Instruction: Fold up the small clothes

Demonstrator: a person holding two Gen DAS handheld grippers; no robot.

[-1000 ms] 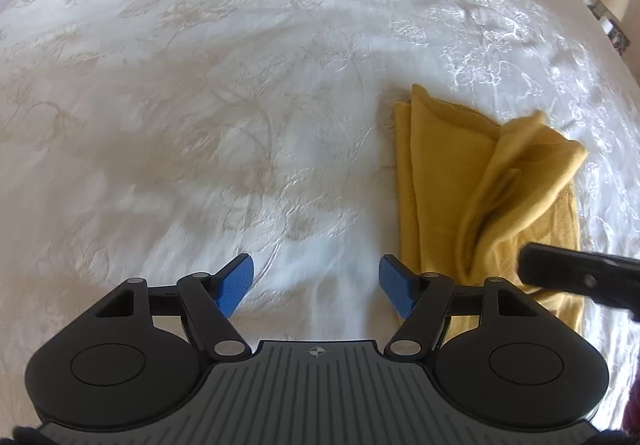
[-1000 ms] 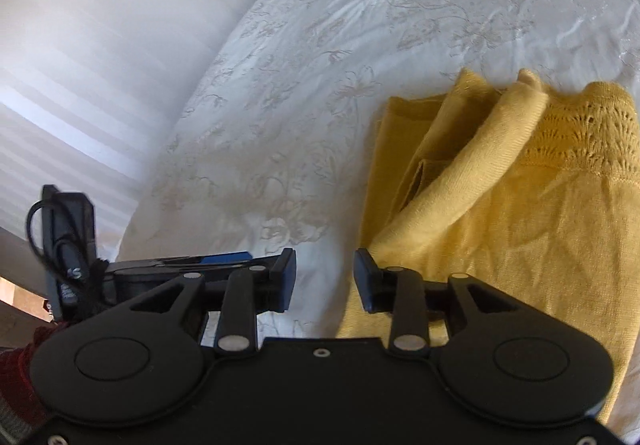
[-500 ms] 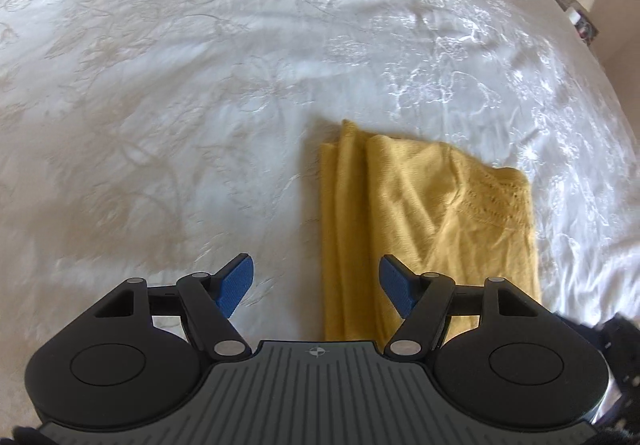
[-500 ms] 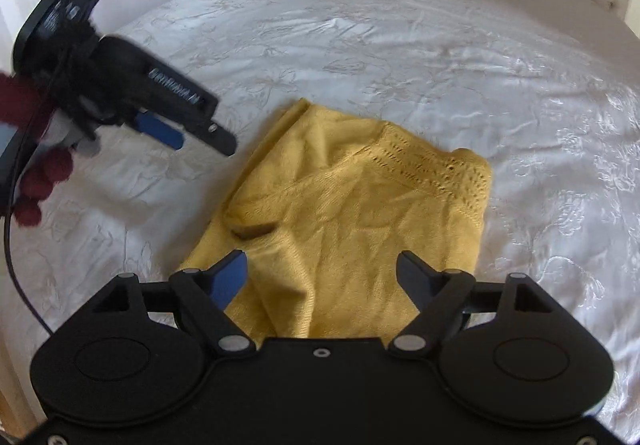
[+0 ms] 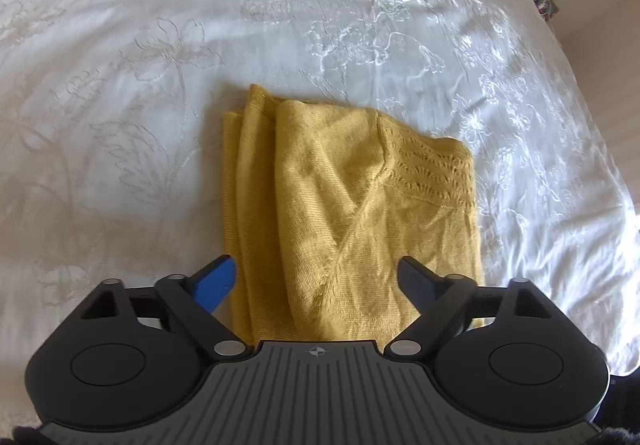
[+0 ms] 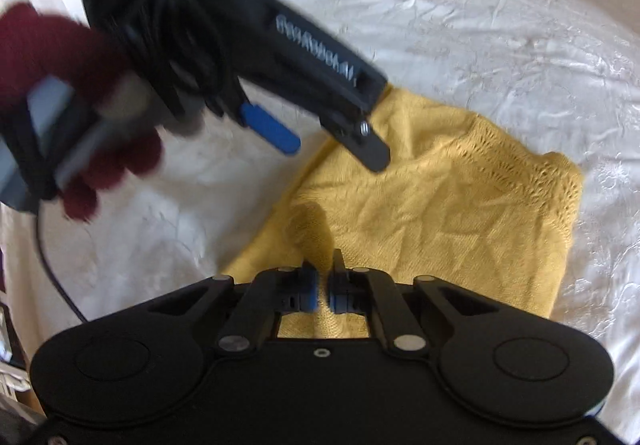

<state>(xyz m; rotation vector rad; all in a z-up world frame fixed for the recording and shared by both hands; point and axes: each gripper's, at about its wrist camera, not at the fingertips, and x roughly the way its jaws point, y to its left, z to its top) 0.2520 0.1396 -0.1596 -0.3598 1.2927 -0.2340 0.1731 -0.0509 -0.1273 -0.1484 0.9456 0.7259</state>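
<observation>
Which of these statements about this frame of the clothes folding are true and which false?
1. The yellow knit garment lies folded on the white embroidered bedspread. True.
2. The left tongs are clamped shut on the garment. False: their jaws stand wide apart above it, having just opened further.
3. The right tongs are shut with no cloth visible between them. True.
4. The garment is blue. False: it is yellow.
5. A hand in a dark red glove holds the left tongs. True.
</observation>
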